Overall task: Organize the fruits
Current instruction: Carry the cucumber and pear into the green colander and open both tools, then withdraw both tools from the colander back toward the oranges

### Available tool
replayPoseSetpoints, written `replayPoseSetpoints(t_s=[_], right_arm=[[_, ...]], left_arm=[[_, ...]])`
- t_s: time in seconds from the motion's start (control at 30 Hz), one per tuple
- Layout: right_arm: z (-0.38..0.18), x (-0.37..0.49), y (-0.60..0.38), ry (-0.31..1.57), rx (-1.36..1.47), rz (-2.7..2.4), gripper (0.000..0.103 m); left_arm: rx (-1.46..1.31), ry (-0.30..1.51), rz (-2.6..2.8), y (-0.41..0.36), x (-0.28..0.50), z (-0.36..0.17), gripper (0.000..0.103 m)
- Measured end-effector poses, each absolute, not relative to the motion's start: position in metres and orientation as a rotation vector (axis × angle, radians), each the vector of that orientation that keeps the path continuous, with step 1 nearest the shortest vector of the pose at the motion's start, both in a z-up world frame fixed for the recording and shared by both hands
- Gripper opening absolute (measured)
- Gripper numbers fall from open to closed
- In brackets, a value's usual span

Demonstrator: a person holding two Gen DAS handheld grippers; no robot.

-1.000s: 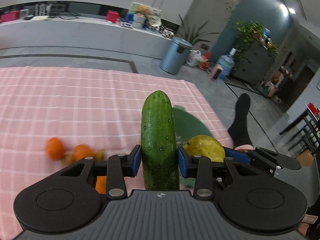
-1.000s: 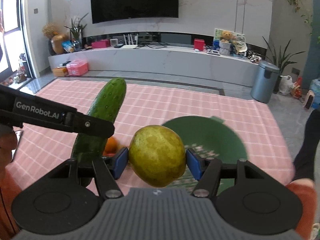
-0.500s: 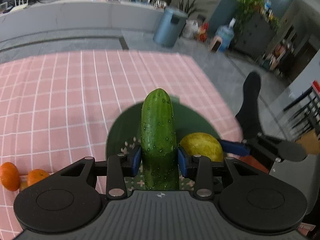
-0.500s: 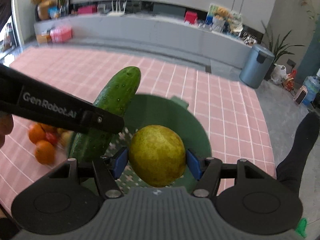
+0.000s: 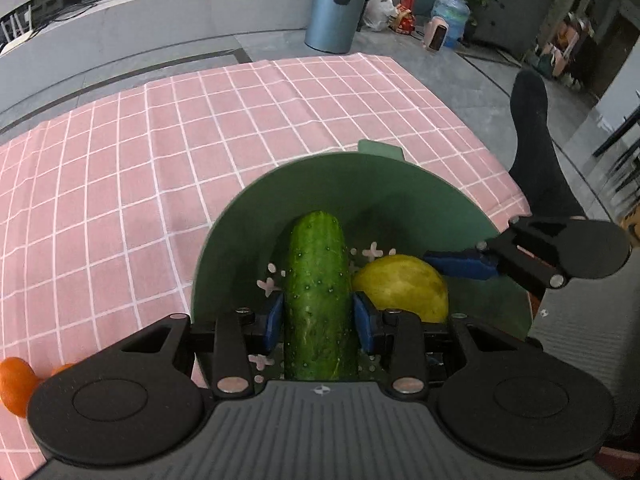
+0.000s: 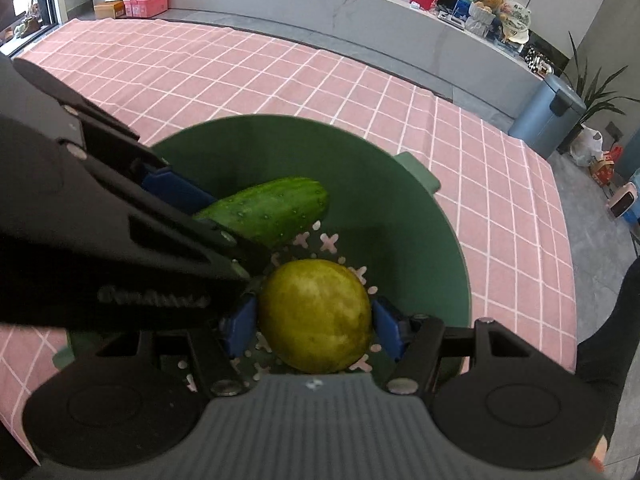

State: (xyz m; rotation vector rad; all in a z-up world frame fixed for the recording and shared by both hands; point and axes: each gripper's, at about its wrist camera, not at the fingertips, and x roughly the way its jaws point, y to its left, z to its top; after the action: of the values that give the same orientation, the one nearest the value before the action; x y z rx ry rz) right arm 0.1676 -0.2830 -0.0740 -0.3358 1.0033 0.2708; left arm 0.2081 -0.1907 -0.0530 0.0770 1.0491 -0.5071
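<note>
A: Where are we now? I see the left gripper (image 5: 319, 322) closed on the cucumber (image 5: 318, 292), and the right gripper (image 6: 315, 326) closed on the yellow-green fruit (image 6: 316, 316).

B: Yes, both blue pads press on their loads, and both loads are inside the green colander (image 5: 400, 184), low near its perforated bottom. The colander stands on the pink checked cloth (image 5: 160, 160), at the right side of it.

A: How do we think the cucumber handles?

B: It looks stiff and rather long, with a bumpy skin, so it probably does not slip much. We hold it near its lower end — the far end sticks out free, so it may swing down when we open.

A: And the round fruit?

B: Smooth, firm and probably heavier for its size. We grip it across the widest part, which seems the safest place. It may roll after release, but the colander wall should stop it.

A: Does something remain outside?

B: Some oranges (image 5: 14, 384) lie on the cloth at the near left, well apart from the colander — small and round, easy to take across the middle.
</note>
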Motion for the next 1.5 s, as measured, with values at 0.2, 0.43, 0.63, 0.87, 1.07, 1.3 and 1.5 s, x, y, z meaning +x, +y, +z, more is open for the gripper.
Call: replayPoseSetpoints(t_s=[0.2,0.43,0.63,0.87,1.07,1.3,1.5], right_arm=[[-0.069,0.166,-0.279,0.990,-0.368,0.264,0.062],[-0.048,0.159,-0.272,0.948,-0.454,0.221,0.073],[-0.020,0.135,-0.269,0.842,-0.471,0.118,0.075],[0.008,0.093,-0.259,0.692,-0.290,0.074,0.075],[0.021,0.061,-0.218,0.597,-0.155,0.129,0.075],[0.019,0.037,-0.163,0.549,-0.080,0.231,0.068],[-0.008,0.036,-0.123,0.607,-0.112,0.254,0.062]], left_arm=[[0.098,1.038,-0.512,-0.191,0.207,-0.053,0.043],[0.055,1.041,-0.514,-0.180,0.202,-0.040,0.053],[0.029,0.966,-0.517,-0.162,0.180,-0.010,0.057],[0.064,0.872,-0.460,-0.127,0.143,0.023,0.057],[0.010,0.812,-0.383,-0.071,0.116,0.038,0.057],[-0.047,0.801,-0.265,-0.002,0.097,0.032,0.057],[-0.122,0.830,-0.231,0.033,0.091,0.004,0.057]])
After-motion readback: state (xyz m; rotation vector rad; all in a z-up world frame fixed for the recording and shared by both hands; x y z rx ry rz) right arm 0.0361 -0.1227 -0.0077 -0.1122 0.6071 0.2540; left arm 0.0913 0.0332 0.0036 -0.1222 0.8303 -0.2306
